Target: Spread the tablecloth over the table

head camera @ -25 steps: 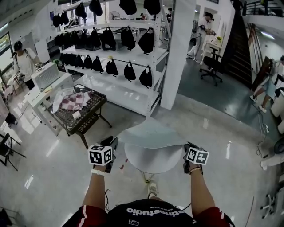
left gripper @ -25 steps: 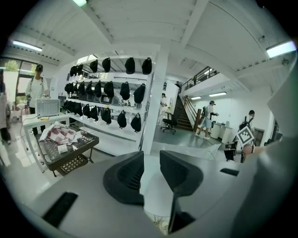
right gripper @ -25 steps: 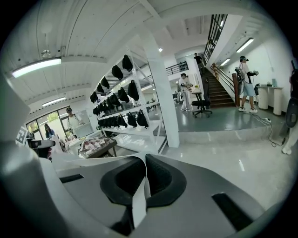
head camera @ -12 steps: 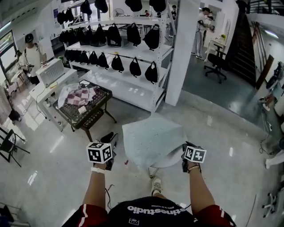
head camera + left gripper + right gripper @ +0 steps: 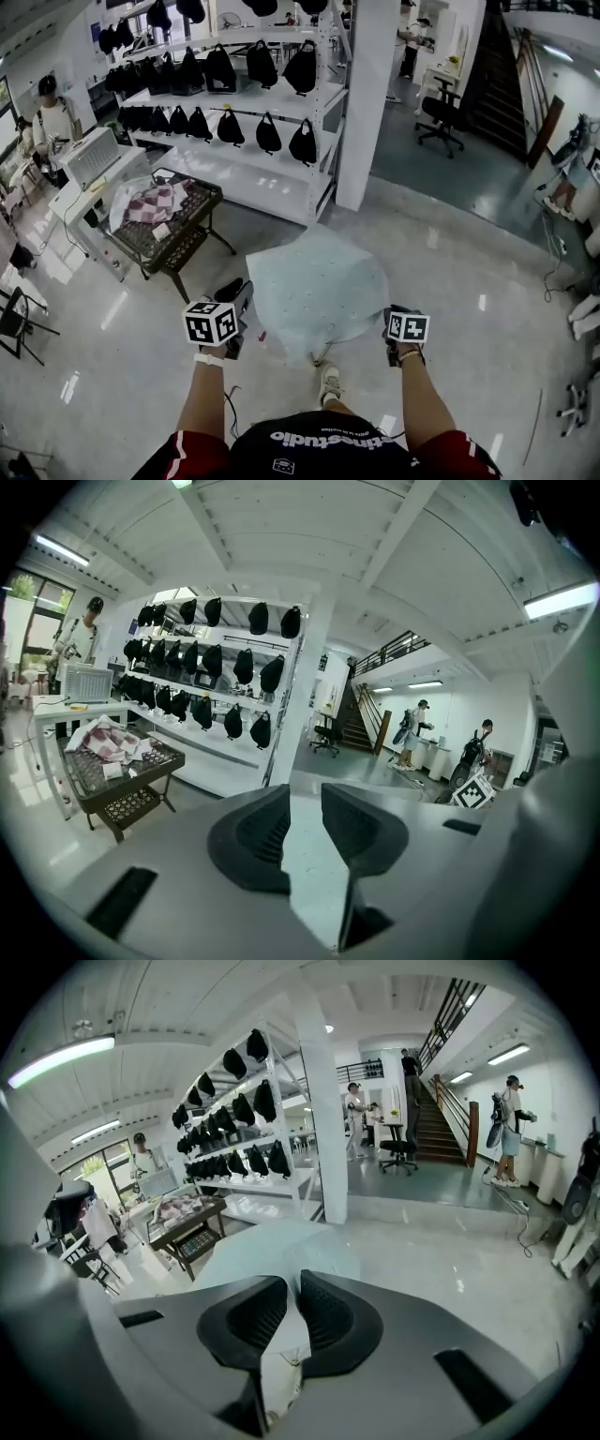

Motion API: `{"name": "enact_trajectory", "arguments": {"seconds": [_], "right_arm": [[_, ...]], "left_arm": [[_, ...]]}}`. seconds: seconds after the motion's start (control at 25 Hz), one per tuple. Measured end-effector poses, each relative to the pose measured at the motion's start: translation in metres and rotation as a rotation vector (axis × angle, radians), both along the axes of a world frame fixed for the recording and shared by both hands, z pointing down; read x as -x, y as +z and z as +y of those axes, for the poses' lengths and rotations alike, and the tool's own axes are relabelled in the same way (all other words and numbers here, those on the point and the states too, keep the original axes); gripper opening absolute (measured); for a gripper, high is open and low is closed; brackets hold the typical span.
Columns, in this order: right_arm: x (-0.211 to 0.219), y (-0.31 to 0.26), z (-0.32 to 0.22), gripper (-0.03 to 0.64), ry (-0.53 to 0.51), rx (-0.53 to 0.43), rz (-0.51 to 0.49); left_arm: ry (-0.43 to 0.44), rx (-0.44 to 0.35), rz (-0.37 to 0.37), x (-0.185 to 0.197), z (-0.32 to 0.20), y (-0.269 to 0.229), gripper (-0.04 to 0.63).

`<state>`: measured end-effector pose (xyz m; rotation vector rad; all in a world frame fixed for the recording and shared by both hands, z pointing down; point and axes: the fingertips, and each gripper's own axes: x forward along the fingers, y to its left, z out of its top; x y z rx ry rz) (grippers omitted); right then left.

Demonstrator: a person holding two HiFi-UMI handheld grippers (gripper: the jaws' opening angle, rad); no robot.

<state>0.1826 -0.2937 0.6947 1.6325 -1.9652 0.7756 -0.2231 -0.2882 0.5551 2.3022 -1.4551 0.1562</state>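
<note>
Since a second ago the tablecloth (image 5: pixel 317 281) has come down flat: it now covers the round bench, whose grey top showed bare then. It is pale blue-green with a fine pattern of dots, lies smooth, and droops at the near edge.

Both claws are clamped on that near edge, the left claw (image 5: pixel 306 808) with the cloth running through its narrow gap, the right claw (image 5: pixel 292 1286) pinching a hemmed fold.

Beyond and to the left, well apart, stands a dark mesh cart (image 5: pixel 178 242) carrying a checked cloth (image 5: pixel 155 202). Behind it is a white rack (image 5: pixel 258 183) hung with black bags (image 5: pixel 268 136), then a white pillar (image 5: pixel 361 103), an office chair (image 5: pixel 439 114) and a staircase (image 5: pixel 506 84).

White lettering on the person's shirt (image 5: pixel 323 441), seen upside down, ends in "studio".
</note>
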Motion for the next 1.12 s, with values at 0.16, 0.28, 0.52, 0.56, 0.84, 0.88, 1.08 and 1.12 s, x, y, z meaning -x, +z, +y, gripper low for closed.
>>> {"name": "enact_trajectory", "arguments": {"seconds": [0.16,0.28,0.52,0.56,0.84,0.88,1.08,1.12], "right_arm": [[-0.017,0.020,0.025,0.080,-0.007,0.080,0.006],[-0.043,0.022,0.040,0.071,0.052,0.075,-0.001],[-0.091,-0.004,0.042,0.071,0.157,0.010,0.003],[-0.095,-0.009,0.042,0.071,0.166,-0.004,0.006],[-0.086,-0.066,0.031,0.071,0.181,-0.167,0.005],[-0.079,-0.077,0.026,0.071,0.170,-0.194,0.002],[-0.044,-0.132,0.007,0.071,0.089,-0.314,0.005],[-0.037,-0.141,0.005,0.071,0.078,-0.331,0.002]], "left_arm": [[0.034,-0.011,0.011,-0.014,-0.005,-0.002,0.117],[0.058,-0.015,0.009,-0.026,-0.009,-0.002,0.117],[0.097,-0.024,0.011,-0.055,-0.022,-0.006,0.117],[0.103,-0.026,0.011,-0.060,-0.023,-0.007,0.117],[0.108,-0.045,0.027,-0.070,-0.019,-0.019,0.117],[0.104,-0.050,0.029,-0.069,-0.018,-0.021,0.117],[0.078,-0.074,0.023,-0.059,-0.014,-0.031,0.117],[0.071,-0.082,0.021,-0.056,-0.013,-0.034,0.117]]}}
